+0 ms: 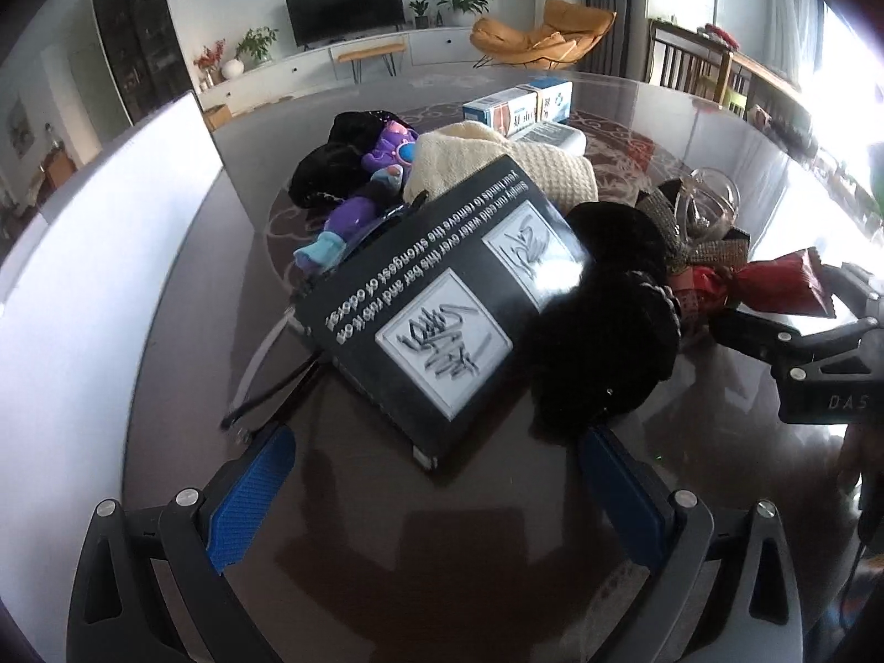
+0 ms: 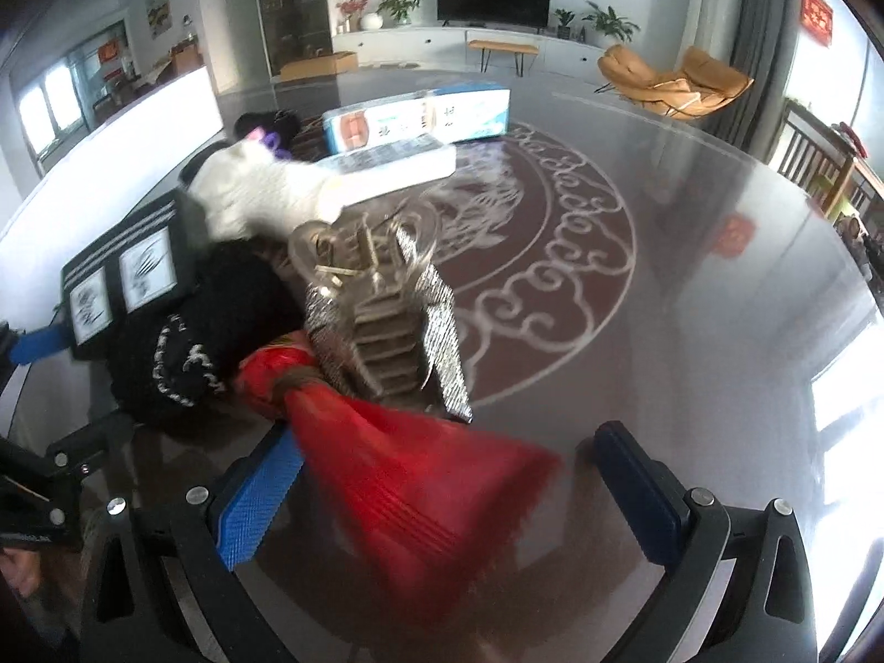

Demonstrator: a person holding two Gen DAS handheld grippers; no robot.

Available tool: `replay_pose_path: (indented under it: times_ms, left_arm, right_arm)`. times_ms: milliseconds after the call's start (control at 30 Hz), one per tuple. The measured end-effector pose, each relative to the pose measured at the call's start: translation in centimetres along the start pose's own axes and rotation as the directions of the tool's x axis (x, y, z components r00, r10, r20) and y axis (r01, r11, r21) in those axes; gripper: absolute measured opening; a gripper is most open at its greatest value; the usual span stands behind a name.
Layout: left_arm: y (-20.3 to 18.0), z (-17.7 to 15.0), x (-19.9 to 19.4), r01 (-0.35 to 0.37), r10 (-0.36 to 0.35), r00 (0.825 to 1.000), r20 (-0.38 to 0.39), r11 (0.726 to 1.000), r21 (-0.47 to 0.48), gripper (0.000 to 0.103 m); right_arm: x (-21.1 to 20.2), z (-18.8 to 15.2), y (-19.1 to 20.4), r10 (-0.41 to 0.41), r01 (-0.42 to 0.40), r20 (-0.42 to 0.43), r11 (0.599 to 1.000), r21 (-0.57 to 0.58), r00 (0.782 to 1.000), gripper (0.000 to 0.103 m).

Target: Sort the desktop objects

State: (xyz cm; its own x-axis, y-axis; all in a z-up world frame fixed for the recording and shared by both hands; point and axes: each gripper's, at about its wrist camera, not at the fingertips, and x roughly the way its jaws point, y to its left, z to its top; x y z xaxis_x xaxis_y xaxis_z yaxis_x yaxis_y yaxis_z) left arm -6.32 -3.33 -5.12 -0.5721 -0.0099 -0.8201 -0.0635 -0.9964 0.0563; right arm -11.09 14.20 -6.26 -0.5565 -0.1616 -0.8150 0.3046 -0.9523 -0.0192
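Note:
A heap of objects lies on the dark glass table (image 1: 387, 541). A black box with white print (image 1: 442, 304) tilts toward my left gripper (image 1: 436, 453), which is open just short of its near corner. Beside the box are a black fuzzy item (image 1: 602, 320), a cream knitted cloth (image 1: 497, 160) and a purple toy (image 1: 375, 193). A red wrapper (image 2: 414, 486) lies between the fingers of my open right gripper (image 2: 447, 469). Behind it rests a sparkly clear hair clip (image 2: 387, 298).
Blue-and-white cartons (image 2: 420, 116) and a flat white box (image 2: 387, 171) sit at the far side of the heap. A white panel (image 1: 110, 276) stands along the table's left edge. Bare patterned tabletop (image 2: 608, 276) spreads to the right. Thin cables (image 1: 265, 364) trail from under the black box.

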Motion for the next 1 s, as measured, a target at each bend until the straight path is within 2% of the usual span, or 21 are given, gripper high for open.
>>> replay_pose_path:
  times_ms: [100,300,1000]
  left_arm:
    - [0.4,1.0,1.0,0.043,-0.044,0.999,-0.012,0.999,-0.032,0.103]
    - [0.2,3.4,2.5,0.056,-0.056,0.998,-0.01,0.998,-0.015,0.103]
    - [0.2,3.4,2.4,0.068,-0.068,0.998,-0.002,0.998,-0.008,0.103]
  right_arm:
    - [0.1,0.4,-0.5,0.0,0.0,-0.004,1.0,0.003,1.0,0.103]
    - [0.2,0.8,-0.7,0.007,-0.007,-0.002,1.0,-0.007,1.0,0.103]
    - [0.1,0.7,-0.7,0.007,-0.007,-0.002,1.0,-0.008,1.0,0.103]
